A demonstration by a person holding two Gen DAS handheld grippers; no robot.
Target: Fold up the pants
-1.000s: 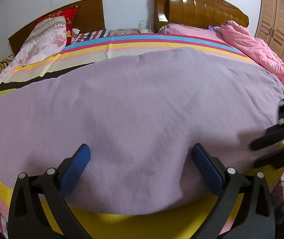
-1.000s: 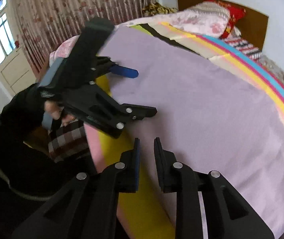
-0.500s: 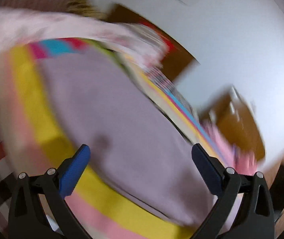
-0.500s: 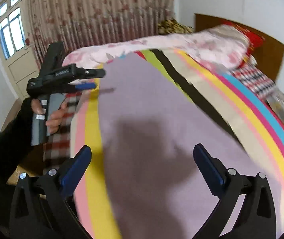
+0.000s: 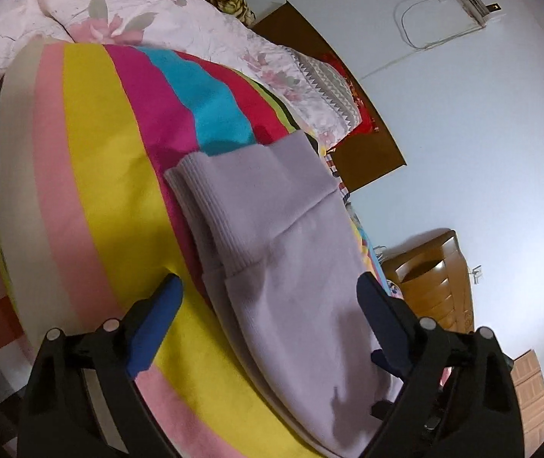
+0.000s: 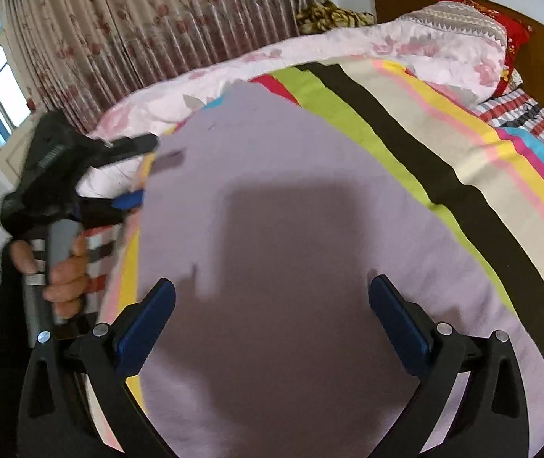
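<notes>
Soft lilac pants (image 5: 291, 267) — ribbed cuffs stacked — lie flat on the striped blanket (image 5: 92, 175). Left gripper (image 5: 268, 305) hovers spread wide at the cuffs; right gripper (image 6: 272, 305) — equally agape — over the smooth legs.

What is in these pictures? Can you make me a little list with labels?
place: bed with a striped blanket
clothes: purple pants lying flat on the blanket
pants end: ribbed cuffs
left gripper: open, over the cuffs, holding nothing
right gripper: open, above the pants, holding nothing
also there: flowered quilt, curtains
</notes>
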